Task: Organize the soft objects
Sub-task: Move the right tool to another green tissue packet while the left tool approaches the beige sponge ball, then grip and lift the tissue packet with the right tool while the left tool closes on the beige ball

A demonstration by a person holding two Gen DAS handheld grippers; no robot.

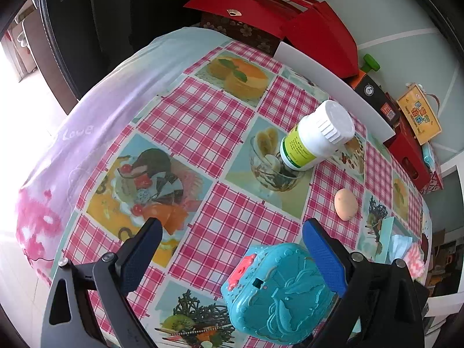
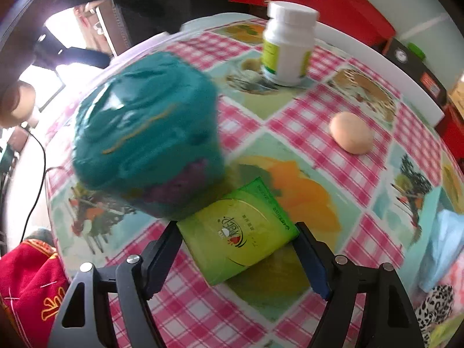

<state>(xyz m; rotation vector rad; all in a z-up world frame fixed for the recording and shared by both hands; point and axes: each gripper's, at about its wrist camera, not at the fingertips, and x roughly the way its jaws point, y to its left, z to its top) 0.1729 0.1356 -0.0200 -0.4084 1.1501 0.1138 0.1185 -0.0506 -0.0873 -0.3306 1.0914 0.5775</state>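
My right gripper (image 2: 237, 249) is shut on a green soft tissue pack (image 2: 236, 236) and holds it just above the table. A teal toy case (image 2: 148, 133) sits blurred right behind the pack; in the left wrist view the teal toy case (image 1: 275, 293) lies against the inner side of my right finger. My left gripper (image 1: 232, 246) is open and grips nothing. A teal box (image 1: 387, 239) with soft cloths stands at the table's right edge, also in the right wrist view (image 2: 429, 211).
A white pill bottle (image 1: 316, 136) and an egg (image 1: 345, 204) sit on the checked tablecloth (image 1: 203, 121). Red boxes (image 1: 290, 20) and a white board (image 1: 333, 87) line the far edge. A red cloth (image 2: 29, 284) hangs at the lower left.
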